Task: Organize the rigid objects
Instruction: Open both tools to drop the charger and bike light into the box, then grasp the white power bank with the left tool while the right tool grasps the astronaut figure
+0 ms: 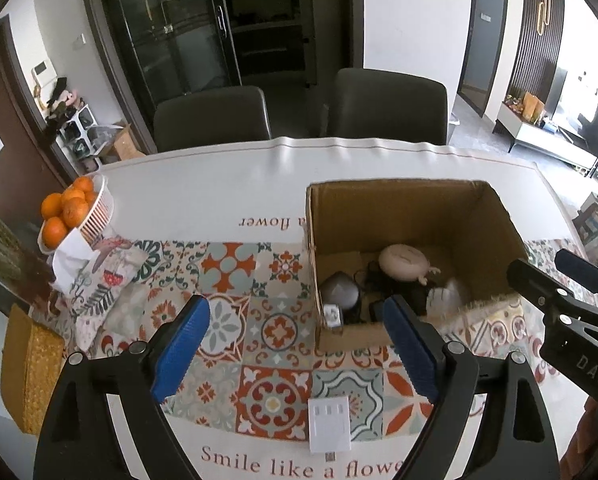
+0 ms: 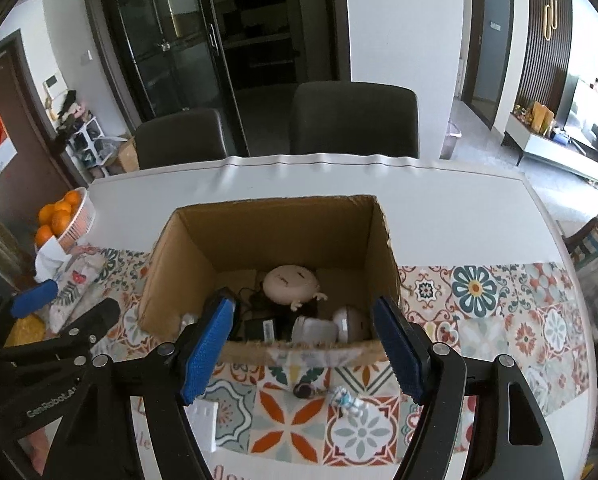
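The white flat adapter (image 1: pixel 329 424) lies on the desk (image 1: pixel 219 192) just before the cardboard box (image 1: pixel 399 200), between the fingers of the left claw (image 1: pixel 299 344). Both the left and the right claw (image 2: pixel 305 344) are spread and empty. The adapter looks light, stiff and smooth, so it is better to pinch its two long edges.

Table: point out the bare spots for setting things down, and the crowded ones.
Free: the white strip of table between the cardboard box and the bowl of oranges, and the patterned cloth left of the box. Crowded: the box floor, and the left edge by the bowl.
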`<state>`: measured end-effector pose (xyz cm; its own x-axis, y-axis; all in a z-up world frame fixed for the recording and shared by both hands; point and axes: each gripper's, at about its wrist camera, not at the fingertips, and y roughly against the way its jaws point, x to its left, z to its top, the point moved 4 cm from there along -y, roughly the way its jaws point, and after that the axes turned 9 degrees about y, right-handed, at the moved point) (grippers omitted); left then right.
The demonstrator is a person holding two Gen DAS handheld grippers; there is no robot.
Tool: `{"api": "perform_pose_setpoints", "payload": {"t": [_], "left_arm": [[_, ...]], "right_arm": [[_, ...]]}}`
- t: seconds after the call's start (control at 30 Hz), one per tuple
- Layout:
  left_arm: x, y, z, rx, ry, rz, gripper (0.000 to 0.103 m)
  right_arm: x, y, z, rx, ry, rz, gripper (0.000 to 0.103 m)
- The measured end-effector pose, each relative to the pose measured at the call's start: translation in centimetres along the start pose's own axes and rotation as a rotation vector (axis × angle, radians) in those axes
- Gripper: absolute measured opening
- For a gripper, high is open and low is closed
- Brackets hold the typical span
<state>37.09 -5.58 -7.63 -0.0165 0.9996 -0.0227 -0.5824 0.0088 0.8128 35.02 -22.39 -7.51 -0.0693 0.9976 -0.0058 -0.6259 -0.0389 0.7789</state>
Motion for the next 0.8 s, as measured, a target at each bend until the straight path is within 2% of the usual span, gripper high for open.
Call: {"api": "perform_pose_setpoints", "payload": {"t": [0.37, 0.8], "left_arm": [[0.4, 0.8, -4.4, 0.03, 0.004, 0.007, 0.089], [0.6, -2.6, -10.1, 0.173, -0.013, 0.017, 0.089]], "right_arm": [[0.3, 0.8, -4.1, 0.022, -0.011, 0.019, 0.073], [0.7, -2.0, -9.6, 0.138, 0.001, 0.031, 0.073]]}}
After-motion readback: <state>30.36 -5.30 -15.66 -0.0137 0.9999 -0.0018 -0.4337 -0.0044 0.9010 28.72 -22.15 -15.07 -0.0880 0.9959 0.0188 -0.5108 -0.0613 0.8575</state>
